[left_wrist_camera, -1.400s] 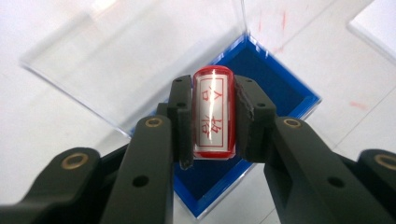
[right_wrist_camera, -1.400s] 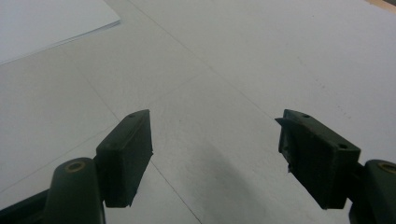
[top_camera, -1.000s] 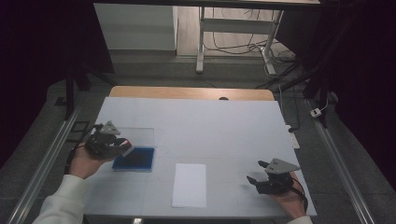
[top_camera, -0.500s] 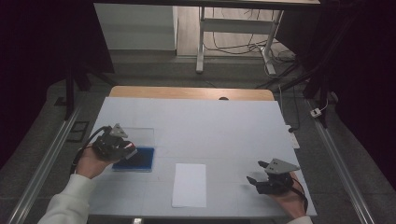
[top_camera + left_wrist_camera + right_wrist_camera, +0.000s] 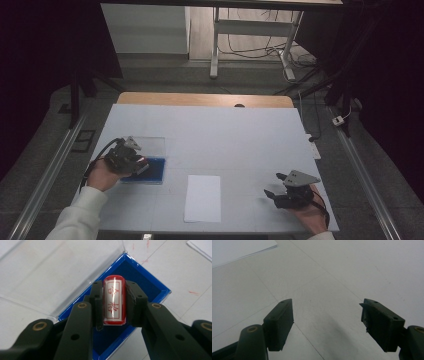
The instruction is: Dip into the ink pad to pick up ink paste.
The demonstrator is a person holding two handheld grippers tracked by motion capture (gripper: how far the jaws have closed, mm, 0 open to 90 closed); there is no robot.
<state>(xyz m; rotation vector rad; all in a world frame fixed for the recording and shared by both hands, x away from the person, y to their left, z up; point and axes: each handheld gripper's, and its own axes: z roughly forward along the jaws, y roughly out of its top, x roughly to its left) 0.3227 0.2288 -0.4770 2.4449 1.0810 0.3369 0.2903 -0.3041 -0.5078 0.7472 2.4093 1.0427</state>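
My left gripper (image 5: 113, 302) is shut on a small red stamp (image 5: 113, 301) with red characters on its white label. It hangs over the blue ink pad (image 5: 140, 272), whose clear lid (image 5: 50, 277) lies open beside it. In the high view the left gripper (image 5: 135, 165) sits over the blue ink pad (image 5: 152, 170) at the table's left. A white sheet of paper (image 5: 202, 197) lies near the front middle. My right gripper (image 5: 275, 192) rests at the front right, jaws wide open (image 5: 327, 322) with nothing between them.
The white table top (image 5: 225, 135) has a wooden strip along its far edge. Metal rails run down both sides of the table. A corner of the paper (image 5: 237, 250) lies to the upper left in the right gripper view.
My left hand has come down and toward the near edge with the stamp, now low over the blue pad. The right gripper has stayed put.
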